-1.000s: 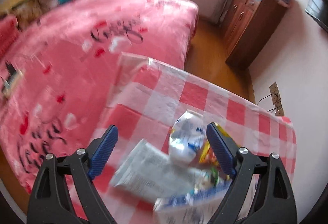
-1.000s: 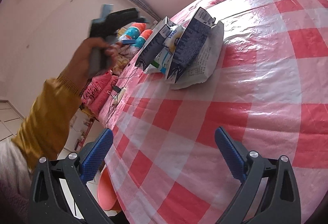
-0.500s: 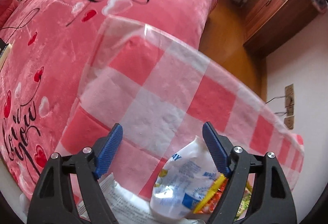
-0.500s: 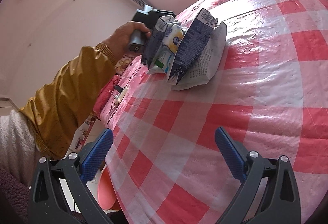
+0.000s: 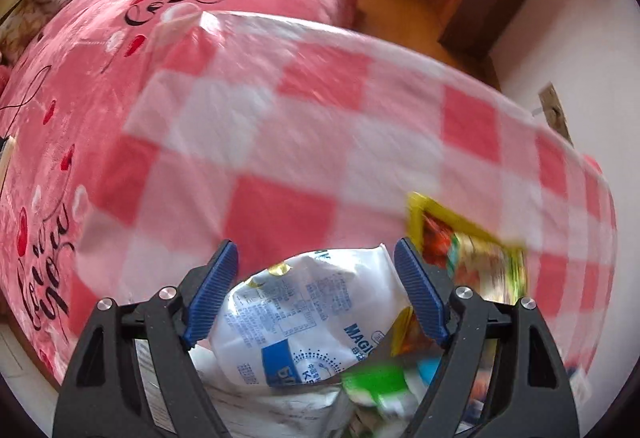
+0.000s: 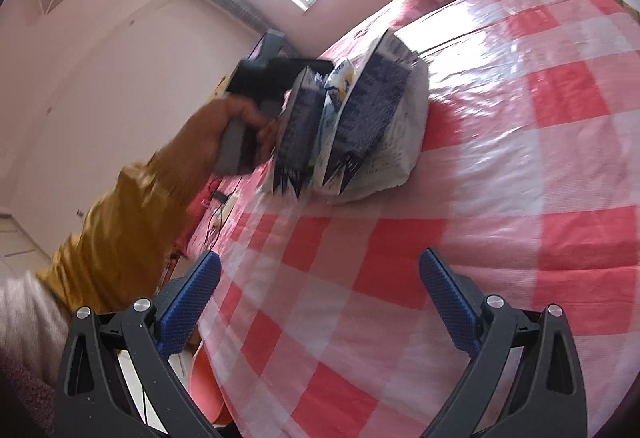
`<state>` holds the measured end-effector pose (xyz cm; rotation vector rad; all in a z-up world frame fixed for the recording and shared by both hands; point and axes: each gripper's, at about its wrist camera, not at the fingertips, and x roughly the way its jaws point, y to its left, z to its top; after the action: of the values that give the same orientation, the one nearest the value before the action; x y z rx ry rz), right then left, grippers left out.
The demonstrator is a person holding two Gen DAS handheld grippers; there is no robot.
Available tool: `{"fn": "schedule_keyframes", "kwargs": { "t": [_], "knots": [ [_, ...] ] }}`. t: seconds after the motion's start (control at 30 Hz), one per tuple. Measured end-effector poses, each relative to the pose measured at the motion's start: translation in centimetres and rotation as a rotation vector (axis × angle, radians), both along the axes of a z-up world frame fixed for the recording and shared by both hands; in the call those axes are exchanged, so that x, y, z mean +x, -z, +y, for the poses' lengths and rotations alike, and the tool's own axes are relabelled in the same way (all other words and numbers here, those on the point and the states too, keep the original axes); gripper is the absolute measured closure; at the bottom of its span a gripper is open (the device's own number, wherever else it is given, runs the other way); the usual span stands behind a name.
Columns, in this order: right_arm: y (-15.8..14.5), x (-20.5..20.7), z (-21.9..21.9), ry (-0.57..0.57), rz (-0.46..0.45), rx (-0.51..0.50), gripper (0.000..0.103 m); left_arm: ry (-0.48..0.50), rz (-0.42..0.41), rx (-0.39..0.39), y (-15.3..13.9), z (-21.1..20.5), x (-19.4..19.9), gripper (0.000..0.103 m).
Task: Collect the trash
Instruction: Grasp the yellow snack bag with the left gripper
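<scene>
Between my left gripper jaws, which have just been narrowing but are not yet pressing, sits a crumpled white wrapper with blue print, puffed and creased, topping the trash heap on the red-and-white checked tablecloth. A yellow-edged snack packet lies just beside it. My right gripper hangs spread and empty over the cloth, well apart from the heap

White wrapper reads "MAGIC" (bedspread: "Love you")
</scene>
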<state>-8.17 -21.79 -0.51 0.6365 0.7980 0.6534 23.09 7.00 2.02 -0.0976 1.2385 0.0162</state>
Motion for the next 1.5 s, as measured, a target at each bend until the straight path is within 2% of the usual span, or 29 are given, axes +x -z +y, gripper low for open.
{"fn": "schedule_keyframes", "kwargs": {
  "t": [0.3,0.43,0.53,0.7,0.8,1.0,1.1,1.27,1.43,1.5],
  "knots": [
    [-0.4,-0.5,-2.5,0.099,-0.02,-0.025,0.005,0.101,-0.006,-0.083,-0.2,-3.9,-8.6,0.023],
    [-0.4,-0.6,-3.6,0.14,-0.021,-0.023,0.005,0.151,0.017,-0.162,-0.3,-5.2,-12.5,0.023],
    [-0.3,-0.4,-4.3,0.148,-0.012,-0.01,0.005,0.153,0.033,-0.259,-0.8,-4.8,-13.9,0.023],
    [0.3,-0.2,-4.7,0.137,-0.001,0.01,0.005,0.145,-0.055,-0.3,-3.8,-4.7,-14.1,0.023],
    [0.2,-0.1,-4.8,0.134,-0.007,0.008,0.005,0.149,-0.088,-0.27,-4.9,-5.6,-12.1,0.022],
    [0.3,-0.2,-4.6,0.119,-0.015,0.006,0.005,0.115,-0.077,-0.235,-3.4,-8.0,-6.6,0.022],
    [0.3,0.2,-4.3,0.114,-0.019,0.006,0.005,0.112,-0.079,-0.246,-3.0,-8.4,-5.3,0.022],
    [0.5,0.1,-4.2,0.104,-0.027,0.01,0.005,0.144,-0.068,-0.175,-2.3,-10.4,-4.5,0.021],
    [0.2,-0.5,-4.2,0.095,-0.03,0.018,0.005,0.17,-0.062,-0.047,-1.7,-11.7,-4.2,0.017],
    [0.1,-0.6,-4.2,0.095,-0.033,0.018,0.005,0.174,-0.06,-0.022,-1.3,-11.8,-4.2,0.013]
  ]
}}
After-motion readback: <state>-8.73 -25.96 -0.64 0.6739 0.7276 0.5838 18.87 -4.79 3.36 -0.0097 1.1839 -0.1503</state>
